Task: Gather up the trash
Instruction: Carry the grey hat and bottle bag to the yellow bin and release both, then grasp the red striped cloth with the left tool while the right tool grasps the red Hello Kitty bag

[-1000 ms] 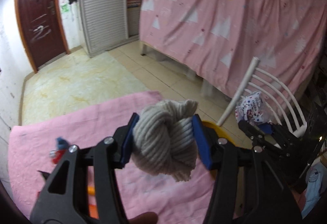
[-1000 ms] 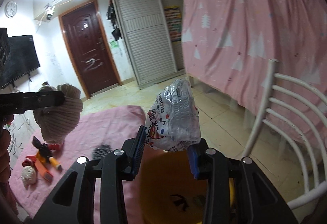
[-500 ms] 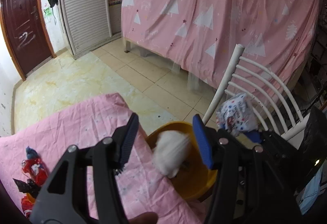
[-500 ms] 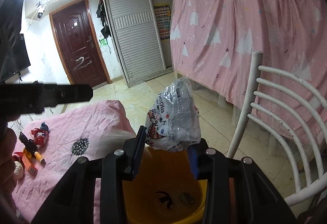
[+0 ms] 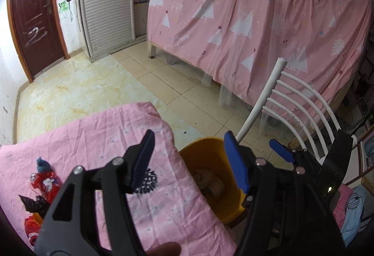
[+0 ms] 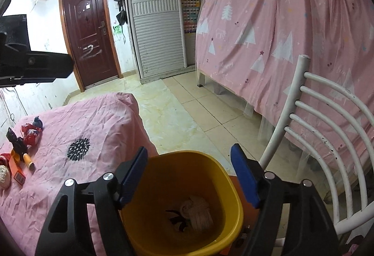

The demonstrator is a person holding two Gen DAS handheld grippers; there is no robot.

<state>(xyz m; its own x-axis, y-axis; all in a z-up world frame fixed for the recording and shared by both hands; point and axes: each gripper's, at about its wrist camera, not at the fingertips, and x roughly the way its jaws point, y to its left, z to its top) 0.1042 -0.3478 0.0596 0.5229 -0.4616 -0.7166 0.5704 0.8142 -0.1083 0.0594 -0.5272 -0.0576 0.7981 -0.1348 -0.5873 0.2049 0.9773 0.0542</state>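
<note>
One yellow bin (image 6: pixel 180 197) stands just beside the pink-clothed surface (image 6: pixel 93 129), with one white chair (image 6: pixel 327 129) on its other side; inside the bin lies one beige ball of yarn (image 6: pixel 198 211) beside a dark scrap. Both grippers hover above the bin: the left gripper (image 5: pixel 189 160) and the right gripper (image 6: pixel 189 176) each have two blue-padded fingers spread and opening, with nothing between them. At the surface's far left lies a small cluster of leftover trash, including one red wrapper (image 5: pixel 45 183) and another pale ball (image 6: pixel 4 176).
</note>
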